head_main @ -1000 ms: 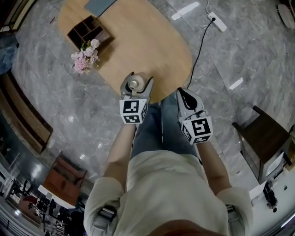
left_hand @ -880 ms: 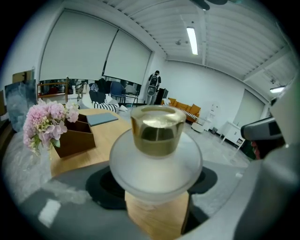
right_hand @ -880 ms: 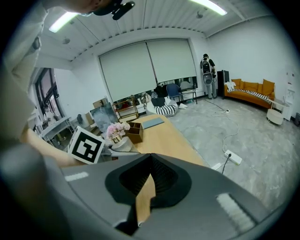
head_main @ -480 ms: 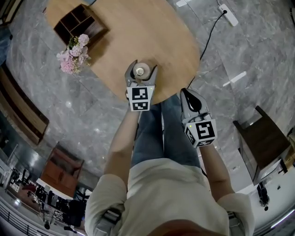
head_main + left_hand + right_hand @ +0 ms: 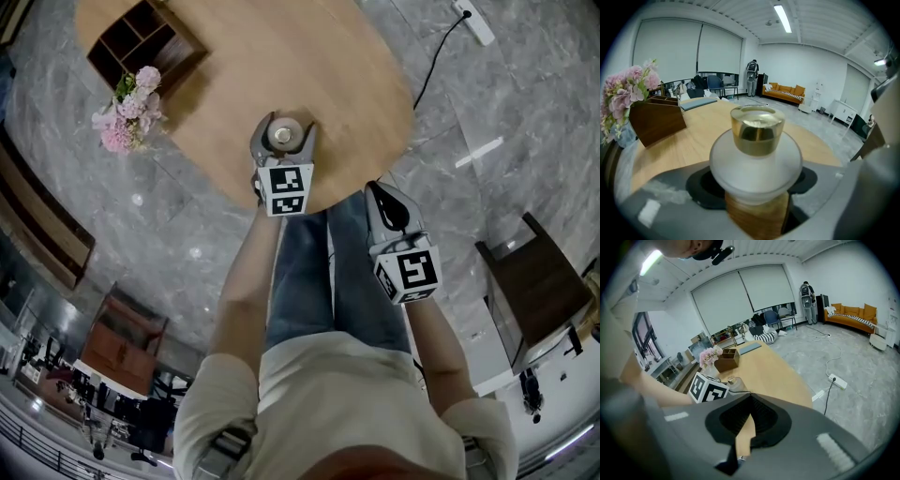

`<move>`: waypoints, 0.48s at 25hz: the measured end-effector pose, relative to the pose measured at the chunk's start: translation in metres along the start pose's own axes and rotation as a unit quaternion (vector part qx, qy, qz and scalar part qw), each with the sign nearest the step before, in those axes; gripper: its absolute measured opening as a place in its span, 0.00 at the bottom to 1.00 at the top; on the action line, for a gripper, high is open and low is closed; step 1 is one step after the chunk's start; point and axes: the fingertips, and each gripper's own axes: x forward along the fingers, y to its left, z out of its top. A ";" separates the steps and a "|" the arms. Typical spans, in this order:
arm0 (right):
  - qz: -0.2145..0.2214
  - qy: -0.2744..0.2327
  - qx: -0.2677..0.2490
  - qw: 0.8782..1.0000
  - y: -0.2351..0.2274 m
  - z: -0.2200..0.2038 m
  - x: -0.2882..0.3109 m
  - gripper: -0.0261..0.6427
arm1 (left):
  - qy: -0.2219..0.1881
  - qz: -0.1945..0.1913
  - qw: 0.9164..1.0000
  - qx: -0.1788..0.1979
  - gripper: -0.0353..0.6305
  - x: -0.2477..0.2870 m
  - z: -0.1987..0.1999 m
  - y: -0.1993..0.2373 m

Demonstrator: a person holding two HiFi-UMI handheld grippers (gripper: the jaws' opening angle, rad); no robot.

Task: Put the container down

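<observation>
The container (image 5: pixel 757 154) is a frosted white bottle with a gold cap. It stands upright between the jaws of my left gripper (image 5: pixel 283 133), which is shut on its body. In the head view the container (image 5: pixel 282 137) is over the round wooden table (image 5: pixel 234 66), a little in from the near edge. Whether its base touches the wood I cannot tell. My right gripper (image 5: pixel 384 195) is shut with nothing in it. It hangs off the table, over the person's jeans. In the right gripper view the right gripper (image 5: pixel 750 401) has its dark pads together.
A dark wooden organiser (image 5: pixel 141 45) and pink flowers (image 5: pixel 125 111) stand at the table's far left. A power strip with a black cable (image 5: pixel 473 23) lies on the grey marble floor at the right. A dark chair (image 5: pixel 534 286) is at the right.
My left gripper has sunk toward the tabletop with the container and now sits further in from the edge. The right gripper has dropped a little beside the legs.
</observation>
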 end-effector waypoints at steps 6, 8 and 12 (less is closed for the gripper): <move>-0.002 0.002 0.003 1.000 -0.003 -0.006 -0.001 0.04 | 0.000 0.010 1.000 0.014 0.58 0.009 -0.012 0.001; -0.003 0.001 0.003 1.000 -0.002 -0.008 -0.001 0.04 | -0.004 0.014 1.000 0.013 0.58 0.009 -0.015 0.001; -0.004 -0.002 0.006 1.000 0.002 -0.011 -0.003 0.04 | -0.012 0.020 0.999 0.025 0.58 0.011 -0.017 -0.001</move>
